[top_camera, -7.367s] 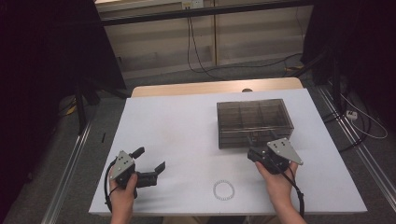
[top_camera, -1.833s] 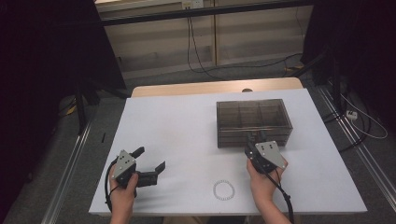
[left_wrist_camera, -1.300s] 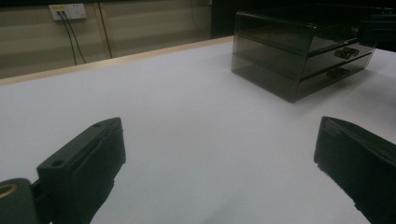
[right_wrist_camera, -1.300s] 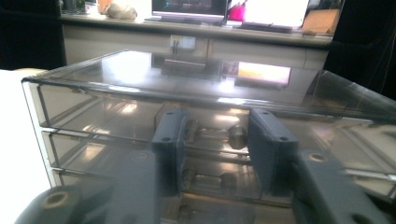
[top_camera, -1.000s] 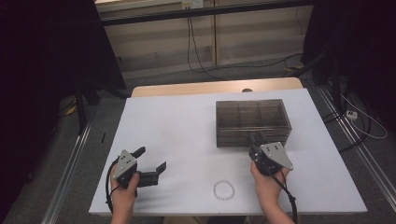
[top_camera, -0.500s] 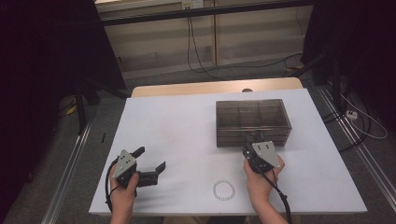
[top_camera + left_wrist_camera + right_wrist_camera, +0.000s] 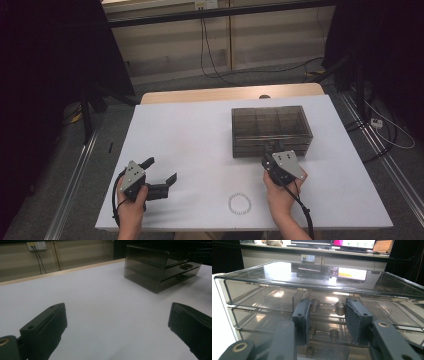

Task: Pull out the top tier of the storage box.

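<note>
The smoky clear drawer box point(image 7: 271, 131) stands on the white table point(image 7: 200, 135), right of centre. The right gripper point(image 7: 325, 315) is at the box's front, its jaws partly spread on either side of a drawer knob point(image 7: 340, 308) (no pad visibly pressing it). The left gripper point(image 7: 161, 176) rests well apart, jaws wide.

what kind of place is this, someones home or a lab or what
Most likely a lab or test room, not a home. A plain white table stands on a carpeted floor with loose cables and a wall socket behind it, and computer monitors sit on a bench beyond the clear drawer box.
</note>
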Action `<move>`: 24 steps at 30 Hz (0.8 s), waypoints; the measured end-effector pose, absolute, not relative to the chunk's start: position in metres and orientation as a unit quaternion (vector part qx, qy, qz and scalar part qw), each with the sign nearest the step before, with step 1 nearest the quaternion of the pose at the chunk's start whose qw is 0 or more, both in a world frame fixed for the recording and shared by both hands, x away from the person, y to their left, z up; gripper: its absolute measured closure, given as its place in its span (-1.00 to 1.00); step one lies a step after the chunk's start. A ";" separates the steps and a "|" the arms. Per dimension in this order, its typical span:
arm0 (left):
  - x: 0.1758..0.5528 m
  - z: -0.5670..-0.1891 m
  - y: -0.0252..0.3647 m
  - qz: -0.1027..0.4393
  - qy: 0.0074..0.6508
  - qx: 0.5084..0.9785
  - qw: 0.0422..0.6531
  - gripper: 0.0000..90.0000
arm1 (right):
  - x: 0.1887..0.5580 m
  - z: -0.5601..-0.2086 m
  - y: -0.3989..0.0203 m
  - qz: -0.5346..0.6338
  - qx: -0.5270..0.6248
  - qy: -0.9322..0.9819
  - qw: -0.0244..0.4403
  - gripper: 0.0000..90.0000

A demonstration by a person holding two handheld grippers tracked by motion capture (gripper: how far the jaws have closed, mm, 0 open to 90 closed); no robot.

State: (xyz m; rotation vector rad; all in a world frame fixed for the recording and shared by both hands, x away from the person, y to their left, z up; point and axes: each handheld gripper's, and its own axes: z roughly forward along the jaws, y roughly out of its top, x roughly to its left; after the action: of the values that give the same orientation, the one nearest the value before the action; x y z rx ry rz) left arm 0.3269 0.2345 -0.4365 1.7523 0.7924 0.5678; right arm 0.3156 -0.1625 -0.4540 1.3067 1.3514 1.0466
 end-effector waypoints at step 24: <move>0.327 -0.437 0.233 0.238 0.332 0.738 0.537 -0.95 | 0.314 -0.448 -0.164 0.430 0.520 0.562 0.478 0.25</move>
State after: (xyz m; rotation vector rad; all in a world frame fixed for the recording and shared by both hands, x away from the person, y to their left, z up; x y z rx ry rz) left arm 0.3272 0.2325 -0.4369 1.7577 0.7897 0.5665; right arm 0.3137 -0.1639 -0.4484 1.2705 1.3723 1.0497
